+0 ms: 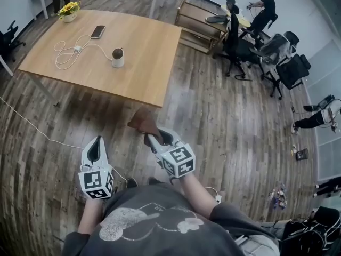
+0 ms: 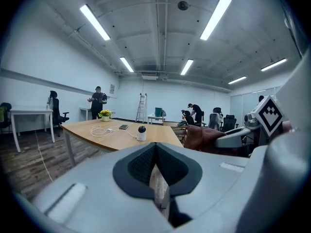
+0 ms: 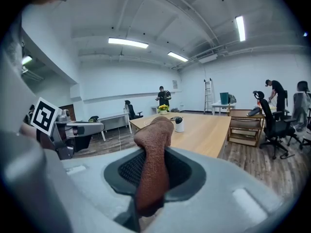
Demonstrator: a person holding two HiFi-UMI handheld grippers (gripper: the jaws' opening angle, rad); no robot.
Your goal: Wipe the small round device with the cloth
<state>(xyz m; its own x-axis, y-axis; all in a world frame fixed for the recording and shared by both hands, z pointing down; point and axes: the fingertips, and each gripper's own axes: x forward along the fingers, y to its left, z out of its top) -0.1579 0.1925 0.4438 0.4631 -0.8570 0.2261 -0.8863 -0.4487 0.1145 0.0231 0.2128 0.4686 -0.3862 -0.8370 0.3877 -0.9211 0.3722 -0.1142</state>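
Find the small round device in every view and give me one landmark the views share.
Head view: the small round device stands on the wooden table, upper left, by the white cable.
Left gripper view: near the picture's centre, on the table.
Right gripper view: just right of the cloth's top.
Shared landmark: the yellow flowers on the table's far end.

1. This was an open-plan office, with a wood-plank floor [image 1: 213, 121] and plain white walls.
2. In the head view, a large wooden table [image 1: 144, 47] stood at eleven o'clock, and black swivel chairs [image 1: 290, 68] clustered at two o'clock.
3. Long strip lights [image 2: 95, 22] ran along the bare ceiling.
4. A person [image 1: 264, 7] stood by a desk at one o'clock, and a stepladder [image 2: 141, 108] stood by the far wall.
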